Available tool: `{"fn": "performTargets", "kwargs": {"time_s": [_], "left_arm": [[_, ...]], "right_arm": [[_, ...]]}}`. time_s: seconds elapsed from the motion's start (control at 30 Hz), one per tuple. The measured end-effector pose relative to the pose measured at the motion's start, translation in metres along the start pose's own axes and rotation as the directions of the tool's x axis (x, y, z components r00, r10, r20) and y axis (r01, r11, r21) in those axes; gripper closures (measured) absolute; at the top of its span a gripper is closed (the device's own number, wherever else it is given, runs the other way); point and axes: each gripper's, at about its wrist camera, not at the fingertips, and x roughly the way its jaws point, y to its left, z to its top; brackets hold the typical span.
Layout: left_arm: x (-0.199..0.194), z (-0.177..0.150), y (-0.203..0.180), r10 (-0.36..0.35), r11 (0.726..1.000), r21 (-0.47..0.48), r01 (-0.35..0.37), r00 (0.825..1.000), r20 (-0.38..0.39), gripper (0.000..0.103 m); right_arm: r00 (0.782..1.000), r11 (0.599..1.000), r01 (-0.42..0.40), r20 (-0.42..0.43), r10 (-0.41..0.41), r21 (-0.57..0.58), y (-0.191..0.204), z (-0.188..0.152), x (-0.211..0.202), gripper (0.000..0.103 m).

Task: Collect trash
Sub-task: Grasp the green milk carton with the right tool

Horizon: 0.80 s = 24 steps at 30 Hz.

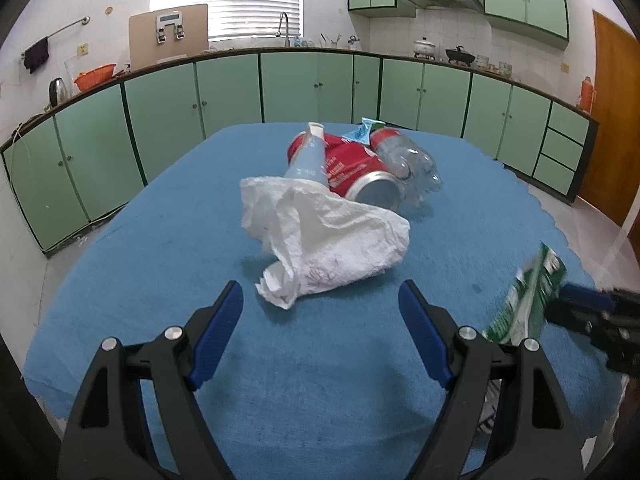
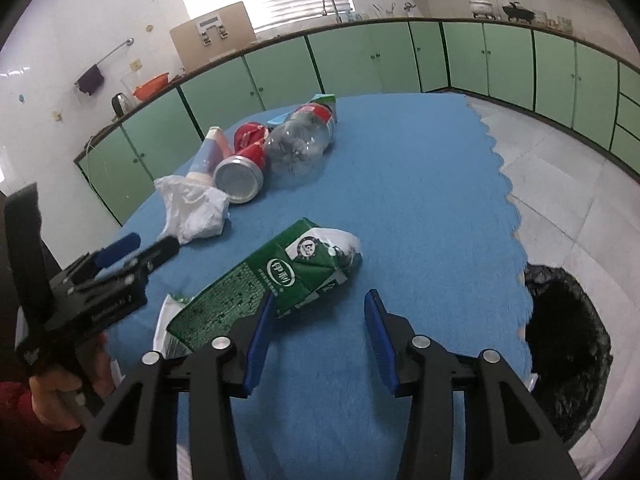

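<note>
While the blue pads of the left gripper (image 1: 320,320) are held wide apart with nothing between them, the crumpled white tissue (image 1: 320,240) lies just ahead of them on the blue table mat (image 1: 160,240). The fingers of the right gripper (image 2: 320,332) are seen parted as well; the green milk carton (image 2: 280,276) is touched only by the left pad, and whether it is truly gripped cannot be told. Behind the tissue, a paper cup (image 1: 308,156), a red can (image 1: 360,176) and a clear plastic bottle (image 1: 412,168) are heaped together. A one-sided contact could let the carton tip or slide off the mat edge before it is carried; the tissue could be pushed along rather than pinched if the approach is too shallow. Only the right wrist view shows the black-lined bin (image 2: 568,352) on the floor beside the table, and the person's hand and red sleeve; only the left wrist view shows the tissue between open pads.
</note>
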Motion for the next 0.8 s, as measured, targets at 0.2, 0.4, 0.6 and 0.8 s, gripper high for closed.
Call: {"fn": "performTargets", "kwargs": {"time_s": [0.2,0.4,0.6,0.8], "left_arm": [[0.000,-0.001,-0.009,-0.021,1.000,0.020,0.021,1.000,-0.001,0.026],[0.003,0.004,-0.004,-0.010,1.000,-0.005,0.010,1.000,0.009,0.026],[0.006,0.012,0.006,0.011,0.999,-0.032,-0.010,1.000,0.025,0.026],[0.007,0.015,0.013,0.014,0.999,-0.042,-0.013,0.999,0.031,0.026]], "right_arm": [[0.999,0.999,0.034,0.029,-0.033,-0.023,-0.003,0.022,0.011,0.055],[0.999,1.000,0.025,0.037,-0.025,0.001,-0.011,0.033,0.010,0.053],[1.000,1.000,-0.021,-0.001,0.021,0.020,-0.002,0.032,0.013,0.029],[0.997,0.991,-0.054,-0.040,0.059,0.124,-0.001,0.034,0.019,0.016]]}}
